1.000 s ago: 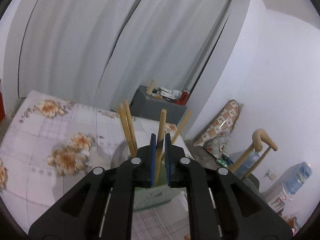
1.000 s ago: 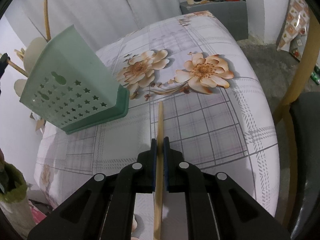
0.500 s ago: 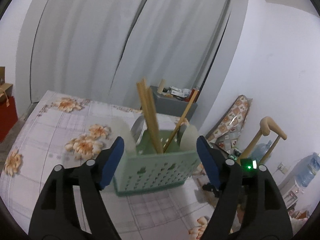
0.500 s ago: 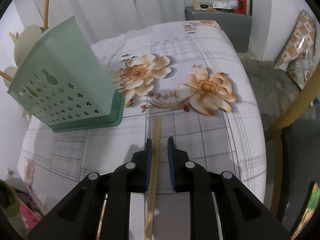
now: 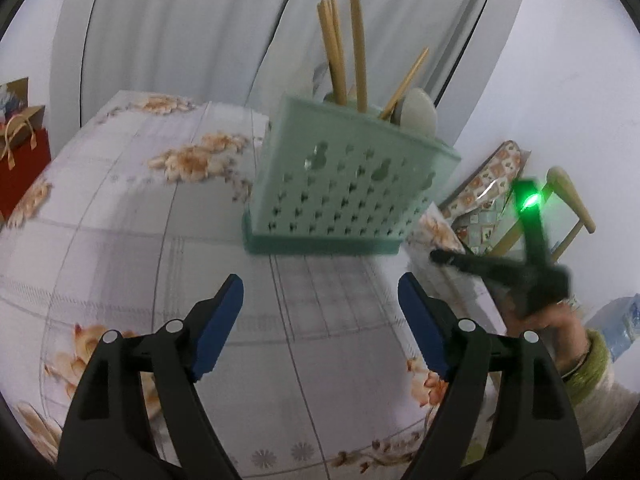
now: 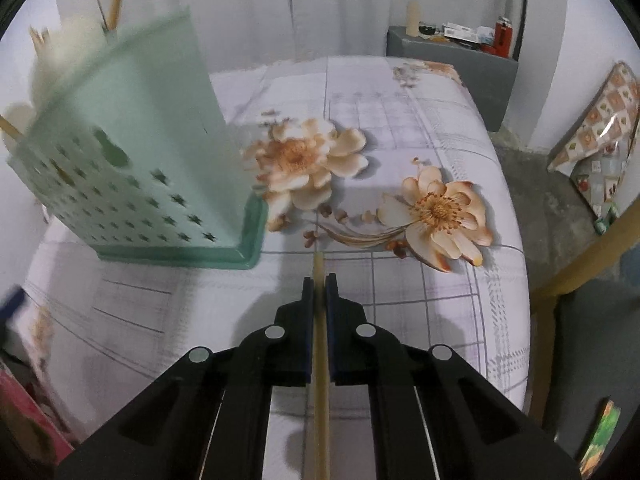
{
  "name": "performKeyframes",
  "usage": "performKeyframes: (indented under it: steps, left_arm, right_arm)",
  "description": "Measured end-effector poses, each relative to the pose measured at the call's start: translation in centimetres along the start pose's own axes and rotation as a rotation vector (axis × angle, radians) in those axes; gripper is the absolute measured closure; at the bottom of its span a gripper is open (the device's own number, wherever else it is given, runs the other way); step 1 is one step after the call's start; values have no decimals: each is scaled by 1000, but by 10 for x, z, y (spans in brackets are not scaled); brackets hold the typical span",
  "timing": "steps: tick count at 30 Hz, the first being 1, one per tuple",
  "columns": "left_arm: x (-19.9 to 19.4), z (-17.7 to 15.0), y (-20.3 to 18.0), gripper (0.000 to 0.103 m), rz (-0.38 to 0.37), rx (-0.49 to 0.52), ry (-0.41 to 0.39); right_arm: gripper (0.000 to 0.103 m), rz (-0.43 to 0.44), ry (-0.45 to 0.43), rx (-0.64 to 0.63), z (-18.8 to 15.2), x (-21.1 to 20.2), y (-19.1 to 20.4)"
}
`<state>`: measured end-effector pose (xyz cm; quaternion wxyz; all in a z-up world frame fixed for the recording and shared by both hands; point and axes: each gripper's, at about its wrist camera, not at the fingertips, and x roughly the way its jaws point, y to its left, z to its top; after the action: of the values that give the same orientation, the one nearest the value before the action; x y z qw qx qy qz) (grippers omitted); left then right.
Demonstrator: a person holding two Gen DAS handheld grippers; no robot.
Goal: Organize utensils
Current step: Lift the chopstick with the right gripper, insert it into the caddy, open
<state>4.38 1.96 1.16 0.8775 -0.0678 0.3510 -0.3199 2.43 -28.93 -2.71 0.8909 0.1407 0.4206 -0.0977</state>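
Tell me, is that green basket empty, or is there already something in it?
Not empty. The green basket stands upright on the table with several wooden chopsticks and a pale spoon sticking out of its top.

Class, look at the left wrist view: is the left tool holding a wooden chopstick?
No, the left tool stands open and empty above the flowered tablecloth.

A floral tablecloth (image 6: 432, 92) with a grey grid and peach flowers covers the table, and pale curtains (image 5: 192, 28) hang behind it. Past the far end stands a grey cabinet (image 6: 452, 68) with a red container (image 6: 503, 38) and small clutter on top. A red gift bag (image 5: 22, 168) sits off one side, while a patterned folded sheet (image 6: 600, 136) leans on the white wall near a wooden chair frame (image 5: 572, 204) and a water bottle (image 5: 618, 320).
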Motion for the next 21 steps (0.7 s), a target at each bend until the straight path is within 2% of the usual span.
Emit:
performKeyframes:
  steps: [9, 16, 21]
  left_arm:
    - [-2, 0, -5, 27, -18, 25, -15]
    - [-5, 2, -5, 27, -1, 17, -25]
    - [-6, 4, -5, 28, 17, 15, -26]
  right_arm:
    - [97, 154, -257, 77, 5, -102, 1]
    - [97, 236, -451, 48, 30, -171, 11]
    - [97, 317, -563, -6, 56, -203, 26]
